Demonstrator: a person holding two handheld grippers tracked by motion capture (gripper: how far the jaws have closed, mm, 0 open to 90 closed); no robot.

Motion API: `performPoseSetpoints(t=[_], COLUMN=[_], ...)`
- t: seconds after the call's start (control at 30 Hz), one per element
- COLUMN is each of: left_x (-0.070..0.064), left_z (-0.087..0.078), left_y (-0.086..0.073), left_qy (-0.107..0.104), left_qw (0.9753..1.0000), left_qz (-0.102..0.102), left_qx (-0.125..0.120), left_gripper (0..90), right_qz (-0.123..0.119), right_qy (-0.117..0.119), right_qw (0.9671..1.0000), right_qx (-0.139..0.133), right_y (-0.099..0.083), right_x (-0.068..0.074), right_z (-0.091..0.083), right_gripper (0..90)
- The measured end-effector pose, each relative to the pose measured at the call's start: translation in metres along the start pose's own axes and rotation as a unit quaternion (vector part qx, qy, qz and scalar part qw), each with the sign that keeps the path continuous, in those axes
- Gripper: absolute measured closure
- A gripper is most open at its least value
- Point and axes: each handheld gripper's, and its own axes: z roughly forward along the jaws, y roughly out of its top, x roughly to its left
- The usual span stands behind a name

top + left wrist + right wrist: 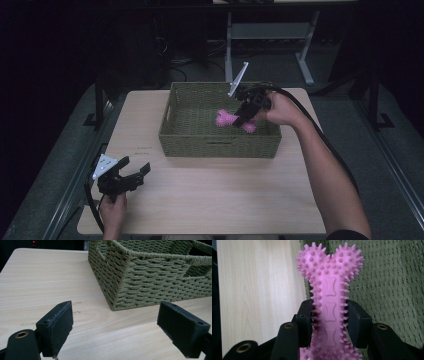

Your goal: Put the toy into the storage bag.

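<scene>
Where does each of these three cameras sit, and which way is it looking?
High view: above the person's side, looking forward and down on the table; both forearms and grippers show.
Left gripper view: rides the left gripper, facing the basket between open jaws.
Right gripper view: rides the right gripper, jaws clamping the pink bone toy.
All three views share the basket.

This looks like a lab or a recording room set up for handling trials, not a home. A plain light-wood table (210, 200) stands alone on grey carpet (60, 165), lit from above while the room around it is dark. Behind it stands the white metal frame of a desk (270, 35), with loose cables (175, 62) on the floor beside it. Dark stand legs (97, 107) flank the table on both sides.
</scene>
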Motion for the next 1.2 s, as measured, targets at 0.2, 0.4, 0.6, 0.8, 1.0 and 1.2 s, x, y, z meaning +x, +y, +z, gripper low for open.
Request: performPoseSetpoints(t=[0.2,0.4,0.6,0.8,1.0,1.2], left_x=[0.0,0.0,0.0,0.0,0.0,0.001], left_z=[0.001,0.0,0.001,0.0,0.0,0.0], left_y=[0.0,0.0,0.0,0.0,0.0,0.0], left_qy=[0.001,0.0,0.0,0.0,-0.001,0.0], left_qw=[1.0,1.0,1.0,1.0,1.0,1.0], left_qz=[0.0,0.0,0.001,0.001,0.002,0.0], left_qx=[0.0,-0.001,0.0,0.0,0.0,-0.001], left_gripper=[12.9,12.8,12.9,12.8,12.8,12.8], right_qz=[0.012,0.013,0.015,0.022,0.022,0.026], right_qy=[-0.001,0.002,0.005,0.011,0.013,0.016], right_qw=[0.9999,0.9998,0.9998,0.9995,0.9992,0.9992], right_qx=[0.009,0.015,0.014,0.019,0.03,0.027], right_y=[-0.003,-0.003,-0.003,-0.004,-0.004,-0.008], right_x=[-0.009,-0.017,-0.021,-0.026,-0.028,-0.032], right_z=[0.006,0.015,0.022,0.028,0.037,0.043], right_gripper=[58.6,58.5,58.4,58.4,58.3,58.3])
